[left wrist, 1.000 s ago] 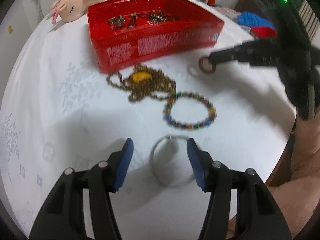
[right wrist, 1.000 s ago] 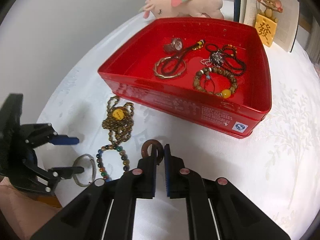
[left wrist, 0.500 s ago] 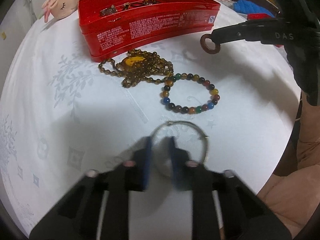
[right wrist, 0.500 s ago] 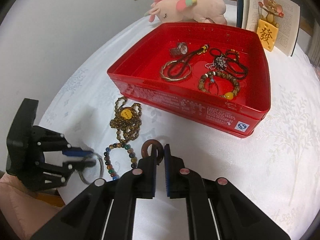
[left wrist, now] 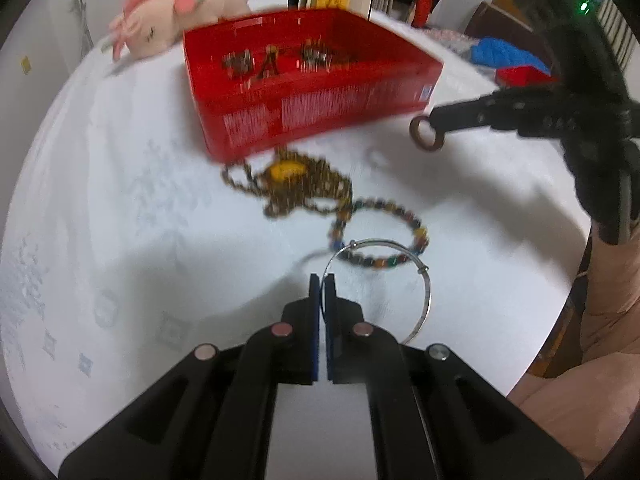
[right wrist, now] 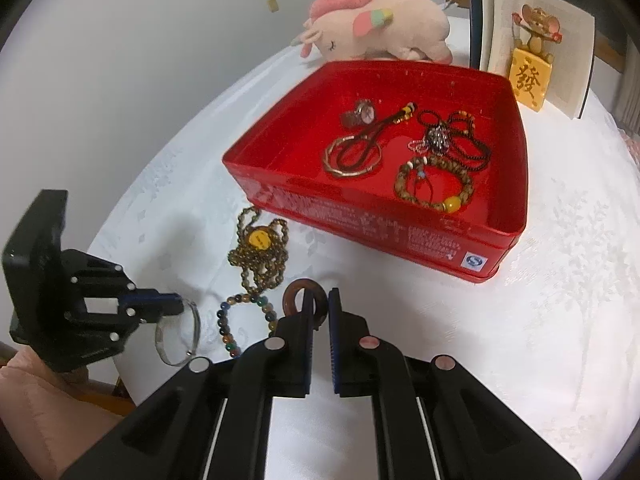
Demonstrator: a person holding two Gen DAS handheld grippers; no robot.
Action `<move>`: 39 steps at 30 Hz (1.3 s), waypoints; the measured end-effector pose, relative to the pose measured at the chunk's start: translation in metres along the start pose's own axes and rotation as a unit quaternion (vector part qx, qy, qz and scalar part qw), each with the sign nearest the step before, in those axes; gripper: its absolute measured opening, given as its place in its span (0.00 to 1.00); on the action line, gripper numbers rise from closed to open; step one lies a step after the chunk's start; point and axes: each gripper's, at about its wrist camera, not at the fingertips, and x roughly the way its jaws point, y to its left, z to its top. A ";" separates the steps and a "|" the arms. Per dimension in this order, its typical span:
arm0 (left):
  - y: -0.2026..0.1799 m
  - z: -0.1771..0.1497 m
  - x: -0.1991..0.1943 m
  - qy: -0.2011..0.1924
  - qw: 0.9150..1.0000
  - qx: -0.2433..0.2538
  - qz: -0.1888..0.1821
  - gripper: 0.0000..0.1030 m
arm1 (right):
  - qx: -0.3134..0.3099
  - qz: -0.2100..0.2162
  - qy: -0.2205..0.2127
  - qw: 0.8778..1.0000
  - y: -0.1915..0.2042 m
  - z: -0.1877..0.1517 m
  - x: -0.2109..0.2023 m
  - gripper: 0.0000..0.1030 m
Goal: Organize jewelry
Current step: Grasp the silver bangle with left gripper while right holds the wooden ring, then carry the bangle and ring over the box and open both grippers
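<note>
The left hand-held gripper [left wrist: 319, 284] has its jaws pressed together on the rim of a thin silver bangle [left wrist: 416, 276], which stands off the white tabletop [left wrist: 120, 208] and fans out toward two o'clock from the fingertips in the left wrist view. The right hand-held gripper [right wrist: 320, 300] is clamped on a small brown ring [right wrist: 294, 298], held clear of the cloth. The red tin [right wrist: 400, 224], already holding several pieces, is where both items probably belong; from the right hand-held gripper it lies at about one o'clock and near, its long side running across the view, while from the left one it sits at twelve o'clock, farther off beyond the loose pieces. So the right hand is the nearer to the tin. Between the left hand-held gripper and the tin lie a multicoloured bead bracelet [left wrist: 380, 236] and a brown bead necklace [left wrist: 304, 184] with a yellow pendant, both on the cloth and touching at one edge. A second ago the left jaws stood wide apart around the bangle, which lay flat; now they are shut on it and it is lifted. The right hand-held gripper's grip on the ring is unchanged.
</note>
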 end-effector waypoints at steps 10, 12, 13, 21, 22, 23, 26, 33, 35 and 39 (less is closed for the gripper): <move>0.006 0.044 -0.027 -0.046 0.999 -0.006 0.018 0.00 | 0.004 -0.006 -0.030 1.000 -0.008 0.021 -0.024 0.07; 0.011 0.061 -0.030 -0.056 0.998 -0.007 0.024 0.00 | 0.006 -0.009 -0.039 0.999 -0.012 0.032 -0.031 0.07; 0.014 0.069 -0.031 -0.060 0.998 -0.010 0.026 0.00 | 0.007 -0.010 -0.042 0.999 -0.013 0.036 -0.033 0.07; 0.029 0.147 -0.010 -0.060 0.997 -0.018 0.044 0.00 | 0.023 -0.033 -0.050 0.998 -0.036 0.087 -0.022 0.07; 0.031 0.154 -0.004 -0.055 0.997 -0.017 0.048 0.00 | 0.025 -0.036 -0.044 0.998 -0.040 0.095 -0.015 0.07; 0.032 0.161 0.002 -0.049 0.997 -0.017 0.051 0.00 | 0.027 -0.039 -0.037 0.998 -0.044 0.102 -0.007 0.07; 0.041 0.182 0.032 -0.016 0.998 -0.023 0.058 0.00 | 0.032 -0.045 -0.011 0.998 -0.055 0.116 0.018 0.07; 0.060 0.198 0.076 0.026 0.997 -0.034 0.071 0.00 | 0.040 -0.050 0.032 0.997 -0.072 0.132 0.065 0.07; 0.063 0.199 0.081 0.031 0.996 -0.037 0.071 0.00 | 0.042 -0.050 0.037 0.997 -0.073 0.134 0.071 0.07; 0.069 0.202 0.093 0.043 0.996 -0.042 0.070 0.00 | 0.045 -0.052 0.049 0.996 -0.075 0.138 0.082 0.07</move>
